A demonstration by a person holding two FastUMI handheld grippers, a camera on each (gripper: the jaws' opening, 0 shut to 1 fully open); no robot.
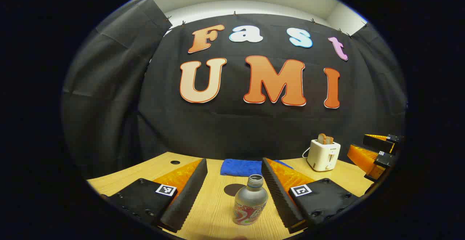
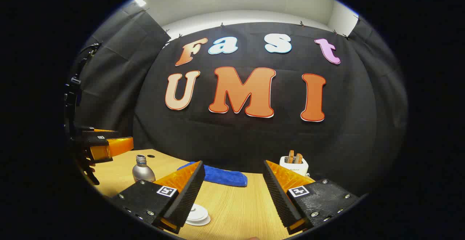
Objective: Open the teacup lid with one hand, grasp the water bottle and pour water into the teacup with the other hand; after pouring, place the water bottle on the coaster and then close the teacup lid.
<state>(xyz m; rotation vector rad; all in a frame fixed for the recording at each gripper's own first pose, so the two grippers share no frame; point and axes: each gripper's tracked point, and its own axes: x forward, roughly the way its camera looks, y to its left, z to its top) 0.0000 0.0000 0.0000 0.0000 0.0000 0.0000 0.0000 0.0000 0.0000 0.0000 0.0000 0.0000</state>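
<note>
A silver water bottle [image 1: 250, 205] with an uncapped neck stands upright on the wooden table [image 1: 214, 211], between the fingers of my left gripper [image 1: 234, 161]. That gripper is open, and the bottle sits nearer its right finger without clear contact. A dark round patch [image 1: 234, 189], perhaps the coaster, lies just behind the bottle. In the right gripper view my right gripper [image 2: 234, 163] is open with nothing between its fingers. A white round teacup lid [image 2: 198, 214] shows low on the table, partly hidden by its left finger. The bottle [image 2: 142, 170] and the left gripper [image 2: 115, 142] appear at the far left.
A blue cloth [image 1: 241, 167] lies folded at the back of the table. A white toaster [image 1: 323, 155] with bread slices stands at the back right. The right gripper [image 1: 367, 148] hovers at the right edge of the left gripper view. A small hole [image 1: 175, 162] marks the table's back left.
</note>
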